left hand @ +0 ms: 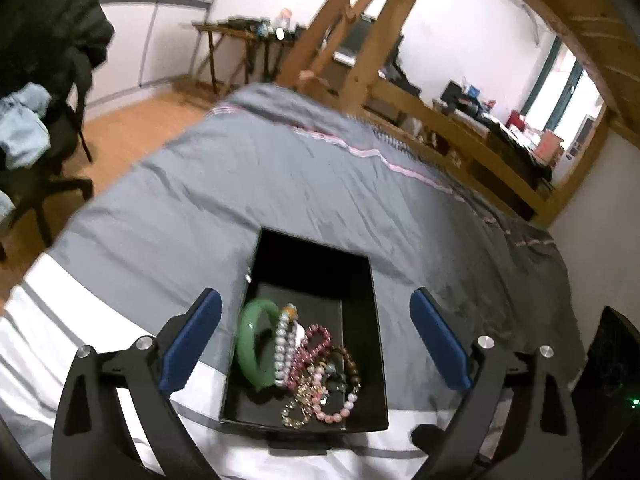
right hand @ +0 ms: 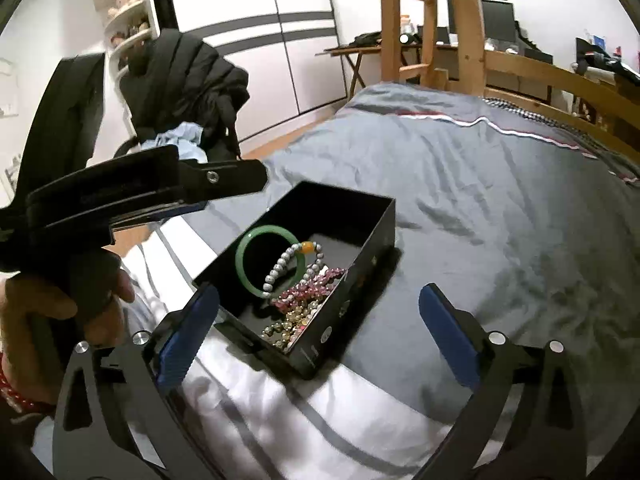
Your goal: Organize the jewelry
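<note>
An open black box sits on the bed. It holds a green bangle, a grey beaded bracelet with an orange bead, pink bead bracelets and a pile of yellowish and brown ones. My left gripper hovers open over the box's near half, blue pads wide apart, nothing between them. My right gripper is open too, and the box's near corner lies between its fingers, untouched. In the right wrist view a hand holds the left gripper, whose finger reaches over the box's left side.
The box rests where a grey duvet meets a white striped sheet. A wooden bed frame and ladder stand behind. A chair piled with a black jacket and blue cloth stands on the wooden floor to the left.
</note>
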Demonstrator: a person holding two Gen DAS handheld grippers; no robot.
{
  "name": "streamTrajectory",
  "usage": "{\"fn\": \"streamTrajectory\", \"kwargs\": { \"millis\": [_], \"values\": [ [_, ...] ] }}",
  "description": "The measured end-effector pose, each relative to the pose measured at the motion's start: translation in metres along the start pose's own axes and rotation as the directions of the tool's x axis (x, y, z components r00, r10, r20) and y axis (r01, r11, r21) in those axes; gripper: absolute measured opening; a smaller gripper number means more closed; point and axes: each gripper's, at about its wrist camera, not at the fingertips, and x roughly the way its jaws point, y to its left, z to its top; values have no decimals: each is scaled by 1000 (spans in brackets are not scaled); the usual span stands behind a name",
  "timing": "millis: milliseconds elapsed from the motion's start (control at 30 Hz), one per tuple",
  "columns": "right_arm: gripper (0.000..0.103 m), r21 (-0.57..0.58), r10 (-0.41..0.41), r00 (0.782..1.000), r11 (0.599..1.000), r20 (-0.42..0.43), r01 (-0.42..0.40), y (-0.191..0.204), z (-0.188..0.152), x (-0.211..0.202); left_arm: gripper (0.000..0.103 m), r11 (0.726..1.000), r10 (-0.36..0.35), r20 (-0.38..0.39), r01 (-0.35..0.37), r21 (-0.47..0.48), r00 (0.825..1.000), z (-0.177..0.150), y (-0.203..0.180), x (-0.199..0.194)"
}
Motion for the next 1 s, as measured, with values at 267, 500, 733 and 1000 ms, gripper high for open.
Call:
{"fn": "streamTrajectory", "kwargs": {
  "millis": [267, 500, 733, 1000],
  "values": [
    [99, -37, -43, 998, 998, 34, 44, 19, 9, -42, 97, 997, 78, 67, -80, 24, 995, 11, -15, -61],
    [99, -21, -78, 997, 997, 2, 78, 35, 11, -64, 97, 972, 184, 13, -184, 143, 983, -5, -21, -97],
    [99, -30, -101, 994, 995, -41, 100, 48, 4, -85, 97, 953, 229, -25, -219, 209, 973, -18, -19, -124],
    [99, -18, -118, 988, 993, -95, 117, 48, -8, -96, 97, 937, 245, -72, -217, 273, 967, -38, -19, -133]
  ]
}}
